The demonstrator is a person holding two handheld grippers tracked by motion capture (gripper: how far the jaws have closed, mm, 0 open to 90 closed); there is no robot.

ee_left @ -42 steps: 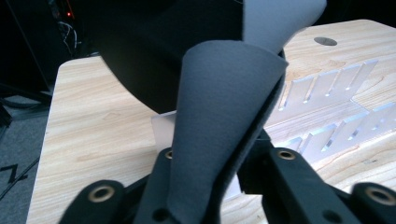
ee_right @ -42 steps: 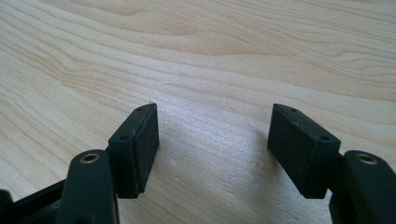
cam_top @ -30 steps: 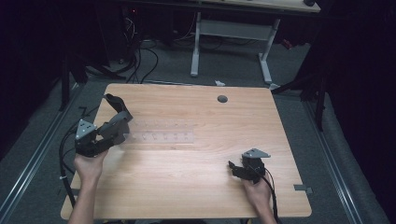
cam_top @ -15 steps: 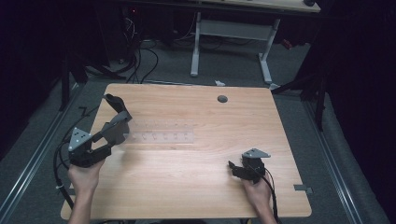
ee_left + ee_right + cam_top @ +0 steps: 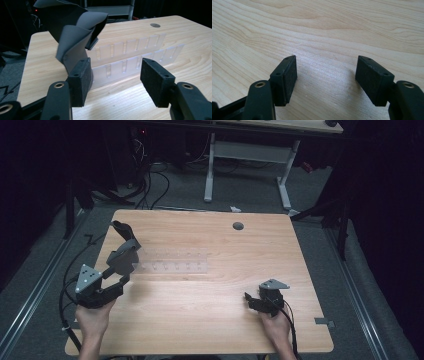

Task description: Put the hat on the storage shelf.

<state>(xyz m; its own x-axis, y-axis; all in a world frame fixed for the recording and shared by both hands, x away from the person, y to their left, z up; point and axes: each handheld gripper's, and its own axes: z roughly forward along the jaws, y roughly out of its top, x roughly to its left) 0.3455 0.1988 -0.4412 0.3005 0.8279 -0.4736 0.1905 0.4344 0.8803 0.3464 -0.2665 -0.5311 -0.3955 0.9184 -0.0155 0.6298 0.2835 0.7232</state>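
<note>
- Fingers (image 5: 79, 80) of the left gripper (image 5: 116, 75) stand well apart with only air between their pads. They hold nothing, and the grey sheet (image 5: 75, 42) rises just beyond the left pad, at the left end of the clear rack (image 5: 130, 48).
- Fingers (image 5: 287, 76) of the right gripper (image 5: 327, 75) are also spread and empty. They hover low over bare table (image 5: 200, 325), well to the right of the rack and on the person's side of it.
- The step looks like seating the sheet at the rack, so check that it stands by itself there.
- For a fresh grip, take the sheet by a flat part of its fold, not the curled top edge, and close gently.
- The rack looks light enough to skid, so the right gripper could steady its far end.
- The sheet is matte dark grey and thin, probably rubbery or felt-like. It is folded into a loose, upright twist with curling edges.
- The rack is frosted, see-through plastic: long and low, two rows of evenly spaced slots, hard and smooth.
- The table is pale wood grain with a slight sheen, and a round grey cap (image 5: 238, 226) sits beyond the rack.
</note>
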